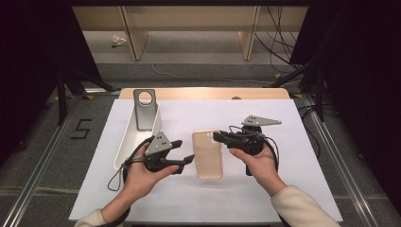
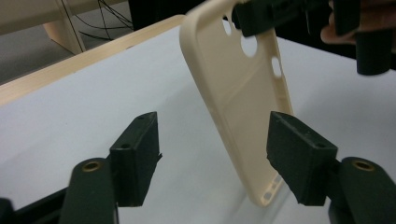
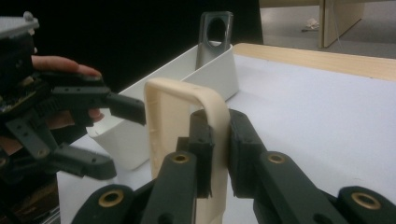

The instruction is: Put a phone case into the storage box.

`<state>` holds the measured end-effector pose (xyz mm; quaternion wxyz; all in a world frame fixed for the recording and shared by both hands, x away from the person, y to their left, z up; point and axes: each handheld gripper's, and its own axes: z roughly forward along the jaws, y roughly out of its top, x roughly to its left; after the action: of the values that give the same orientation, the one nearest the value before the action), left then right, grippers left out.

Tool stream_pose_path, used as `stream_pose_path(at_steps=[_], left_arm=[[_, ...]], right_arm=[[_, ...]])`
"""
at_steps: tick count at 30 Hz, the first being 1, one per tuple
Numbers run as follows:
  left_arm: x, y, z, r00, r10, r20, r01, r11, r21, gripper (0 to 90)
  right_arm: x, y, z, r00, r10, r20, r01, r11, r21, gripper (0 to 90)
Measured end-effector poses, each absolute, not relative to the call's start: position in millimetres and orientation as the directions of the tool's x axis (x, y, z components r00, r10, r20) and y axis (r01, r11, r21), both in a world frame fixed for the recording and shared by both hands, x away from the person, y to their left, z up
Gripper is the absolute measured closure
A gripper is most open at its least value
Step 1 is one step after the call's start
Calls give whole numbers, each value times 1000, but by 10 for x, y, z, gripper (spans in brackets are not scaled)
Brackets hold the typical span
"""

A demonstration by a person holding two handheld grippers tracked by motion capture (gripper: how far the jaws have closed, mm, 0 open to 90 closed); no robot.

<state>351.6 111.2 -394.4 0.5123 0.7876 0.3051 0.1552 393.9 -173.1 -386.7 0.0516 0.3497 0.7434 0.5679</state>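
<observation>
A cream phone case (image 1: 208, 156) is tilted over the white table cover, its near end low to the surface. My right gripper (image 1: 217, 137) is shut on the case's far rim; in the right gripper view its jaws (image 3: 218, 119) pinch that rim (image 3: 163, 121) from both sides. My left gripper (image 1: 185, 150) stands open at the case's left edge. In the left gripper view the case (image 2: 238, 93) rises beyond the gap between the two jaws (image 2: 212, 126), close to the right-hand one, and the pads do not press on it.
A long white bin (image 1: 130, 137) lies at the left of the cover, with a grey flat piece with a round hole (image 1: 144, 106) standing at its far end. The white cover (image 1: 283, 189) lies over a wooden table edge (image 1: 203, 93). Black stands and cables flank the table.
</observation>
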Motion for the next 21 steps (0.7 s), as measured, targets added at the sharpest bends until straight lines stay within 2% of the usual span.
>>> stream_pose_path(at_steps=[7, 21], left_arm=[[3596, 995, -3841, 741, 662, -107, 340, -234, 911, 467], [3680, 942, -3855, 670, 714, -202, 425, -147, 893, 746]], right_arm=[[3924, -1709, -3864, -751, 581, 313, 456, 113, 883, 820], [3915, -1697, -3869, -747, 588, 310, 453, 109, 885, 820]])
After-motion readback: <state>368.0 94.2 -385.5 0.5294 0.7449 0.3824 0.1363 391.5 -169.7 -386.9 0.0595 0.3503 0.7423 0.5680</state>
